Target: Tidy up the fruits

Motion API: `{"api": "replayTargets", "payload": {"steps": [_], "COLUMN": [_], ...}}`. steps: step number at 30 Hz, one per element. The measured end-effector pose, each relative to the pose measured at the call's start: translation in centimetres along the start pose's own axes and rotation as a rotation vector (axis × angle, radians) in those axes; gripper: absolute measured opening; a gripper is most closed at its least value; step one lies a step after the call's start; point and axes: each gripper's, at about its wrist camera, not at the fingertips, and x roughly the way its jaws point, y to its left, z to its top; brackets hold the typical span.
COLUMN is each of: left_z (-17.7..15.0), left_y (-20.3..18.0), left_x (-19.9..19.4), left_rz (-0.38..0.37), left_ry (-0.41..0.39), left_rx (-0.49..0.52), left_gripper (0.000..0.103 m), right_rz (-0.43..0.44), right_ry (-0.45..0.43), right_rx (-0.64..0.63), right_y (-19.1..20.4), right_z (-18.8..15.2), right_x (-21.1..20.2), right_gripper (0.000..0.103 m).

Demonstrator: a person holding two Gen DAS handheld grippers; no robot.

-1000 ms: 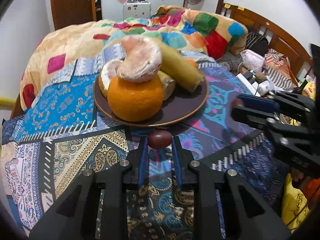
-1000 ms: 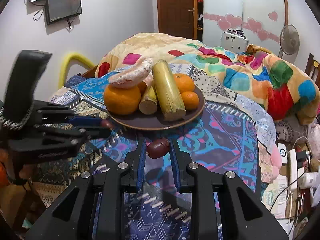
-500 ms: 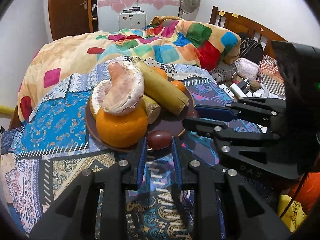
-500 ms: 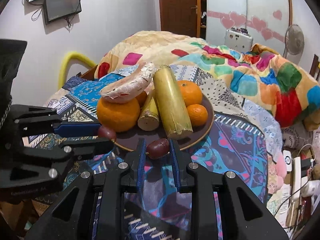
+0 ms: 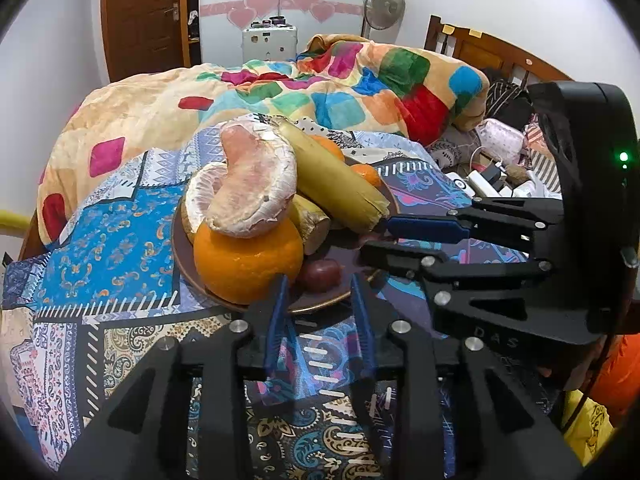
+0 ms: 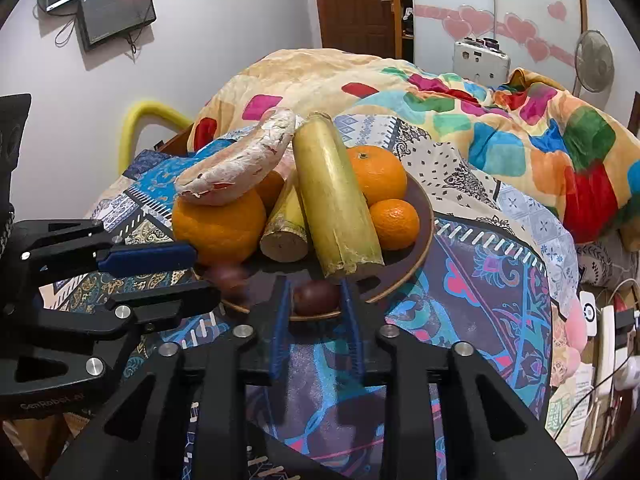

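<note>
Left wrist view: we are releasing small dark fruits onto the plate [image 5: 188,276]. Left gripper [image 5: 318,300] jaws stand parted, its plum [image 5: 320,275] free beside the orange [image 5: 248,260]. Right gripper [image 6: 316,300] likewise parted around its date [image 6: 316,297]. Next, we back both away.

A patchwork quilt [image 5: 280,92] is heaped on the bed at twelve o'clock, over a blue patterned sheet [image 5: 104,248]. A brown door [image 6: 356,4], standing fan [image 6: 594,62] and wall screen [image 6: 116,12] sit behind.
</note>
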Motion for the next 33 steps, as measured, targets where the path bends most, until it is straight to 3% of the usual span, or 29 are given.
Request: {"api": "replayTargets", "payload": {"steps": [2, 7, 11, 14, 22, 25, 31, 33], "left_z": [-0.2, -1.0, -1.4, -1.5, -2.8, -4.0, -7.3, -8.4], "left_y": [0.1, 0.1, 0.6, 0.8, -0.6, -2.0, -4.6, -5.3], "left_x": [-0.2, -1.7, -4.7, -8.3, -20.1, -23.8, -28.7, -29.8], "left_rz": [-0.001, 0.034, 0.045, 0.07, 0.123, 0.159, 0.23, 0.243], "left_ry": [-0.007, -0.031, -0.081, -0.159, -0.441, -0.529, -0.66, -0.691], "left_rx": [-0.006, 0.01, -0.023, -0.052, -0.091, -0.082, -0.051, -0.047], "left_gripper": [0.042, 0.044, 0.044, 0.044, 0.045, 0.049, 0.066, 0.072], "right_rz": [-0.002, -0.008, -0.011, -0.013, -0.068, -0.08, -0.162, -0.19], "right_ry": [-0.001, -0.018, -0.083, -0.166, -0.494, -0.563, -0.656, -0.687], "right_rx": [-0.002, 0.009, 0.022, 0.025, -0.008, -0.003, 0.004, 0.009], "right_y": [0.1, 0.0, 0.3, 1.2, 6.5, 8.1, 10.8, 11.6], "right_z": [-0.1, -0.2, -0.3, -0.3, -2.0, -3.0, -5.4, -6.0], "right_x": [-0.1, -1.2, -4.5, -8.4, -21.8, -24.8, -28.2, -29.0], "right_gripper": [0.044, 0.045, 0.045, 0.045, 0.045, 0.047, 0.063, 0.074]}}
